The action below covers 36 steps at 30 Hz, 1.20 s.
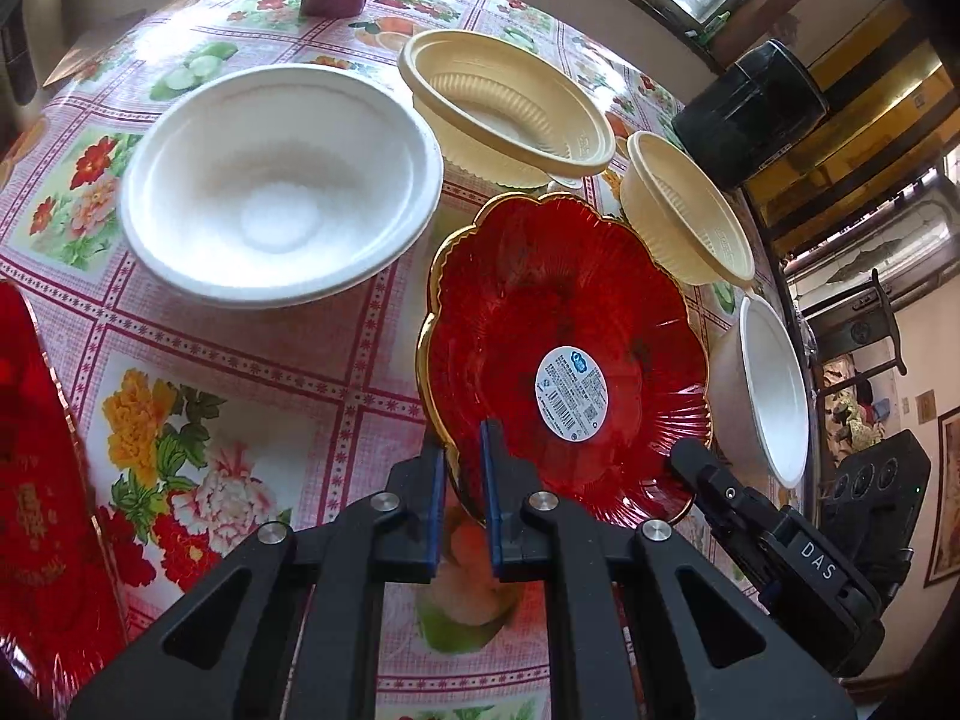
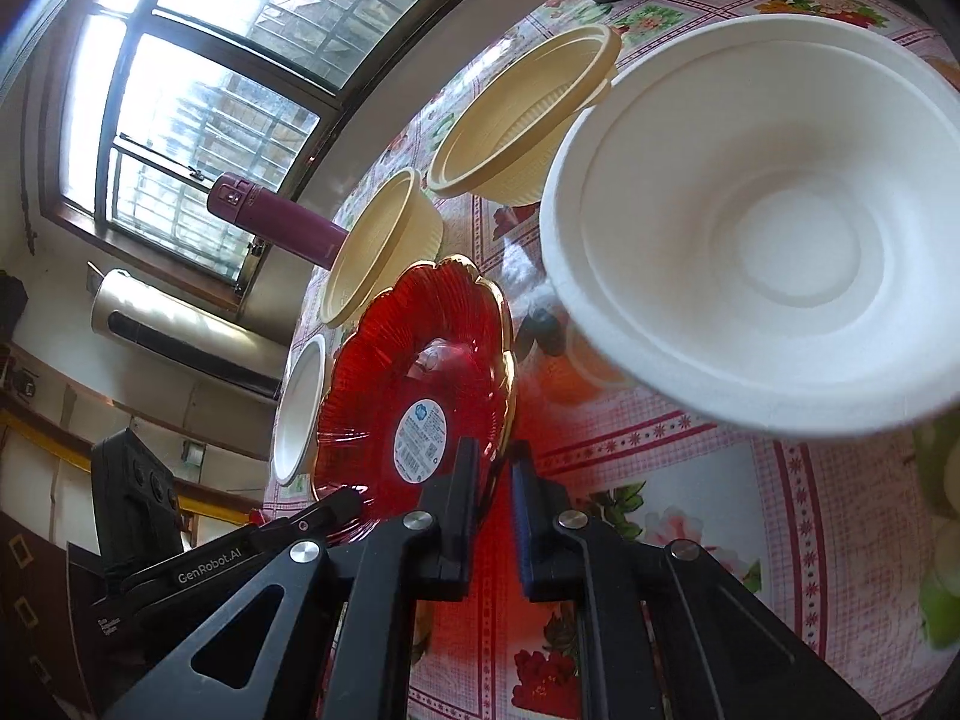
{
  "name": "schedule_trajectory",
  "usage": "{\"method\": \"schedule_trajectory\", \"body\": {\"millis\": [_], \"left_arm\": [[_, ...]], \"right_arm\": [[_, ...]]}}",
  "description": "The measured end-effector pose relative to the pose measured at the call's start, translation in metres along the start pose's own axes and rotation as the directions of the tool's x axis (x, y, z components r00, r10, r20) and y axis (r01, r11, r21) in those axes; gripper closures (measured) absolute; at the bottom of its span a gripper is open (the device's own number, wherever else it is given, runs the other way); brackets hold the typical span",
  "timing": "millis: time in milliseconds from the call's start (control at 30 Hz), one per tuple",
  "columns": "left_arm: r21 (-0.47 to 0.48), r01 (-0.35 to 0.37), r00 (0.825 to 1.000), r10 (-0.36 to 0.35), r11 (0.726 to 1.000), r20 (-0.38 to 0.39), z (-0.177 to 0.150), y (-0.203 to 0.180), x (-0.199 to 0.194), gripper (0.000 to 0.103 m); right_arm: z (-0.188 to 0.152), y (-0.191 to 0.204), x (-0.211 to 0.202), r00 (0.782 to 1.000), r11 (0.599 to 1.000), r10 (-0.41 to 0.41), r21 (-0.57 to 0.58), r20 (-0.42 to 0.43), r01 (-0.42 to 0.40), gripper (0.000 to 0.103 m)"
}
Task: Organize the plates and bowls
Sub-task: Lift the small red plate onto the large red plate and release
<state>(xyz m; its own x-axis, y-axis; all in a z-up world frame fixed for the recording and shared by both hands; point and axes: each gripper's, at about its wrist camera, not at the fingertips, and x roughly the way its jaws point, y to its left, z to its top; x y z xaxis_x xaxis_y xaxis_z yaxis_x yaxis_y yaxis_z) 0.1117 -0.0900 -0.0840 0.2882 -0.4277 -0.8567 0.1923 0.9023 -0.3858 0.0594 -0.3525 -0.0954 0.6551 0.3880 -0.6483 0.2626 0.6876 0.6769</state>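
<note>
Tongs, left [image 1: 463,456] and right [image 2: 493,471], pinch red plate [image 1: 558,324]; only right view shows window [image 2: 198,78].

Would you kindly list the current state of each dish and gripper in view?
Red plate: gripped at its rim by both grippers, tilted.
Left gripper: shut on the rim.
Right gripper: shut on the rim.
Large white bowl: upright, empty.
Beige bowls: upright, empty.

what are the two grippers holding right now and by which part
Both hold the red plate by its gold rim: the left gripper pinches one edge, and the right gripper pinches the opposite edge. The plate looks tilted above the tablecloth.
</note>
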Motion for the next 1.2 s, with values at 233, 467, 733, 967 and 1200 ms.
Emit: {"method": "schedule_trajectory", "body": {"millis": [233,467,733,967,1200], "left_arm": [[0.019,-0.009,0.993,0.007,1.000,0.119,-0.031,0.021,-0.063,0.094],[-0.026,-0.084,0.962,0.088,0.996,0.257,-0.062,0.072,-0.134,0.093],[-0.127,-0.182,0.936,0.212,0.975,0.283,-0.089,0.137,-0.161,0.093],[-0.206,-0.226,0.943,0.267,0.952,0.200,-0.097,0.185,-0.143,0.091],[-0.250,-0.204,0.954,0.249,0.946,0.165,-0.096,0.208,-0.139,0.089]], "right_arm": [[-0.025,0.046,-0.019,0.999,0.993,0.037,-0.111,0.017,-0.035,0.093],[-0.061,0.118,-0.011,0.994,0.962,0.099,-0.252,-0.038,-0.106,0.093],[-0.122,0.186,0.034,0.987,0.907,0.069,-0.403,-0.147,-0.124,0.093],[-0.158,0.223,0.084,0.978,0.852,-0.053,-0.520,-0.203,-0.062,0.092],[-0.170,0.242,0.110,0.966,0.809,-0.154,-0.588,-0.206,0.003,0.086]]}}
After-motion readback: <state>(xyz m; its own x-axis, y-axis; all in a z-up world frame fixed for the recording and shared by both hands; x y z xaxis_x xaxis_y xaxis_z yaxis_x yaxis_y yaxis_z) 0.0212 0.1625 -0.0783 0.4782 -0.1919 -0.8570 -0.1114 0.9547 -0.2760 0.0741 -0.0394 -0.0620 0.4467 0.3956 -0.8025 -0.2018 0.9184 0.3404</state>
